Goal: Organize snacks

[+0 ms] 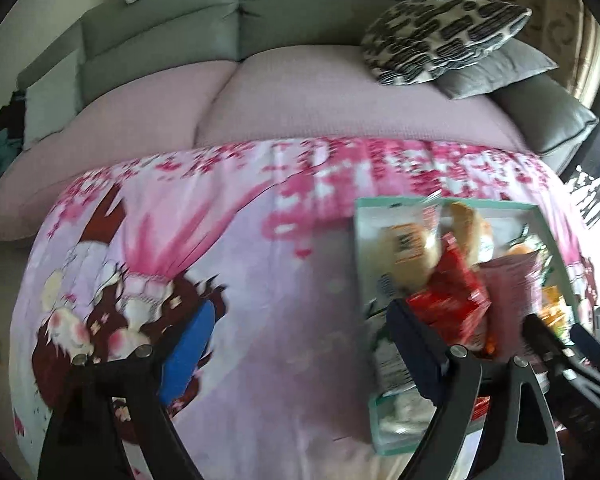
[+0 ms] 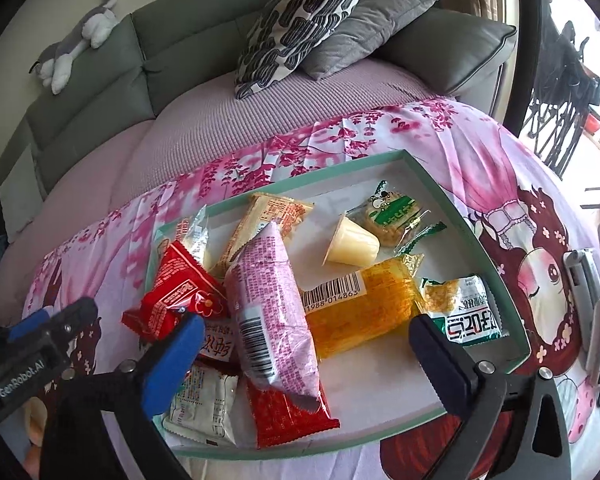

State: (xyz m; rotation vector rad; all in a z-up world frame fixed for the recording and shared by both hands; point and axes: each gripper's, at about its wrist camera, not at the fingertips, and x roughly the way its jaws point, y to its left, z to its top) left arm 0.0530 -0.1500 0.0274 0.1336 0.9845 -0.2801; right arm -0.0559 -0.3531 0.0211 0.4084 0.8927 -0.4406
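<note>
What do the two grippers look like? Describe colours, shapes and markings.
Right gripper: curved black arms with silver bolts, one bright blue pad, one dark navy pad. Left gripper has the same build; its black body reads "GenRobot.AI" in white.

- Bright daylight enters from the window (image 2: pixel 572 80) on the right, blown out white.
- The left wrist view is motion-blurred, especially the snacks (image 1: pixel 448 280).
- Fisheye bending and dark corners frame both views.

The right gripper (image 2: pixel 304 344) points steeply downward, its fingers (image 2: pixel 176 356) spread as wide as they go with nothing pressed between them. The left gripper (image 1: pixel 300 344) tilts down likewise, fingers (image 1: pixel 188 344) apart and empty.
</note>
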